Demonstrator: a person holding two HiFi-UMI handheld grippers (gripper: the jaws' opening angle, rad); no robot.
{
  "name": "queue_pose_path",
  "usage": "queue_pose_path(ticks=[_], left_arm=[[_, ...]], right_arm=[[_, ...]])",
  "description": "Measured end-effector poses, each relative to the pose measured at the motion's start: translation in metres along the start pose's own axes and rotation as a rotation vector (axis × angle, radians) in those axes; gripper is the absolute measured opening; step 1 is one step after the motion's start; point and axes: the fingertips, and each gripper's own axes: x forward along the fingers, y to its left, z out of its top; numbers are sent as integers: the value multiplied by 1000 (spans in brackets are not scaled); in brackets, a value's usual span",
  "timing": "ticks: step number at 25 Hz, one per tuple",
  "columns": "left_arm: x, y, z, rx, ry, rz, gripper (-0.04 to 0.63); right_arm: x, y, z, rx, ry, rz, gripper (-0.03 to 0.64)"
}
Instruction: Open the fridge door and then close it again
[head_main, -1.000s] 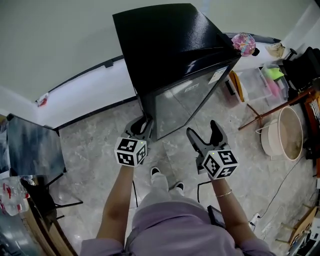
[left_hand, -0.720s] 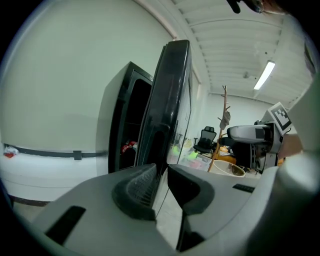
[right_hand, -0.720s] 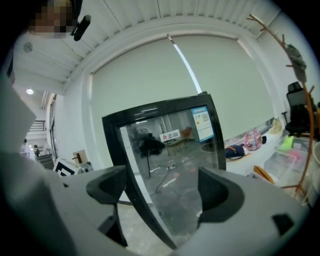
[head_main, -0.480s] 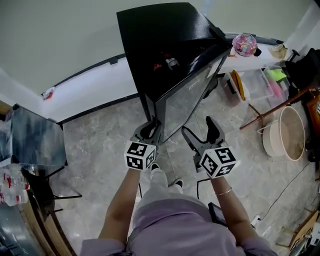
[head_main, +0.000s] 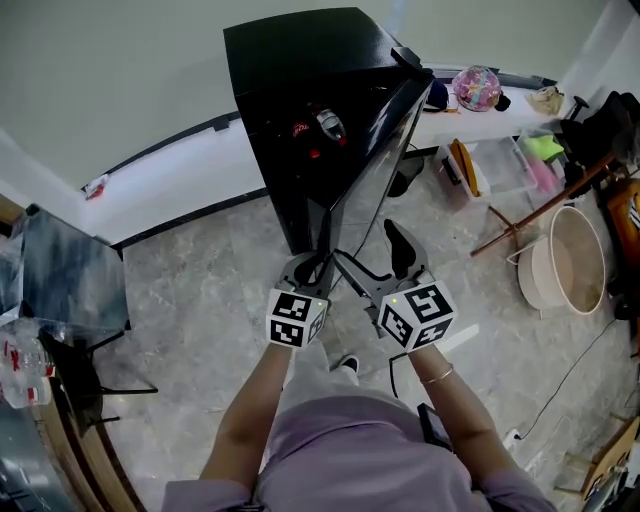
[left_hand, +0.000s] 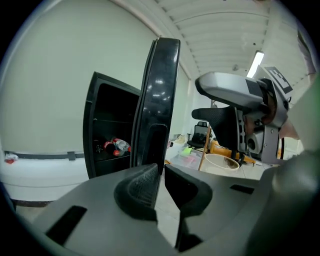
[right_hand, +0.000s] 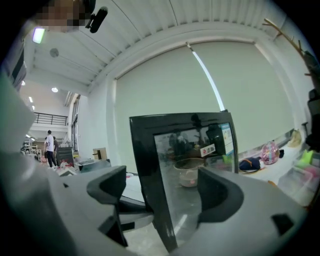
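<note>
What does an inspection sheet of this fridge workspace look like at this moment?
Surface: pale marble-pattern floor.
Job's things: black fridge, door swung open; bottles inside.
Clutter: clear storage boxes, pale tub, pink patterned item.
Grippers: left gripper at the door's edge, jaws have just been closing, nearly together, nothing seen between; right gripper open, empty.
Cables: thin cable on floor at right.
Surroundings: white wall, dark chair.
</note>
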Motion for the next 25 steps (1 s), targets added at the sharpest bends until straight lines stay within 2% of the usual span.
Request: queue_pose_path(ticks=[6, 12, 16, 25], left_arm=[[2, -28, -5, 17, 8, -21, 35], [3, -53, -8, 33, 15, -53, 35], [6, -73, -11, 51, 19, -82, 35], [5, -93, -9, 51, 19, -124, 37]], right_arm=[[1, 11, 6, -57, 12, 42, 414], [-6, 10, 15, -95, -3, 25, 373], [-14, 3, 16, -124, -4, -8, 293], [-31, -5, 15, -167, 6, -9, 275]])
